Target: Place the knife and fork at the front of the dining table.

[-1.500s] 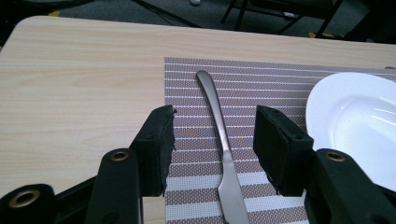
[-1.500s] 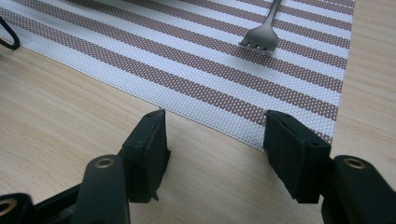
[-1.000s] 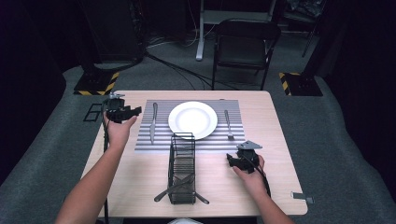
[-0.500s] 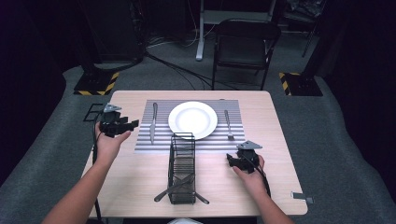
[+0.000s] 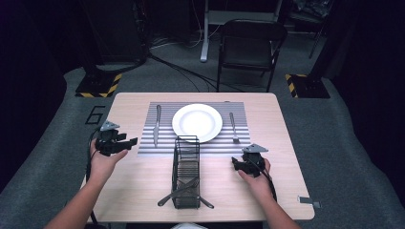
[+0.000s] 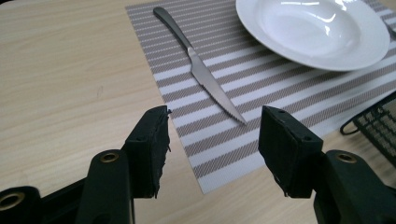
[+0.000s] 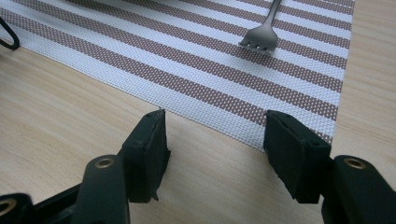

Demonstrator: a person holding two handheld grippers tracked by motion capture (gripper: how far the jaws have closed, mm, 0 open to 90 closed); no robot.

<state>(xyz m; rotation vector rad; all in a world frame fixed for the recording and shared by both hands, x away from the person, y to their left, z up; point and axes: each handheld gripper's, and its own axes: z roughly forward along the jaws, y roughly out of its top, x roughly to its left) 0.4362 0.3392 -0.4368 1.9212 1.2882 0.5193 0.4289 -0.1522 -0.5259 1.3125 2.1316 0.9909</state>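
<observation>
Since a second ago the left gripper has drawn back from beside the knife toward the person and the left edge of the tabletop, while the right gripper has kept its place.

Nearest the person, the black wire caddy stands on the bare wood between the two hands, with some cutlery lying in its bottom and poking out through its sides at the near end; what the pieces are I cannot tell. Both grippers are wide open and hold nothing. In the left gripper view the left gripper looks over the near corner of the striped placemat toward the knife, which lies flat on the mat just beside the white plate. In the right gripper view the right gripper hovers off the mat's edge, with the fork lying on the mat beyond it.

Farther off the plate is empty.

One risk: a thin knife lying flat may slide on the mat and hit the plate if the jaws come down askew.
</observation>
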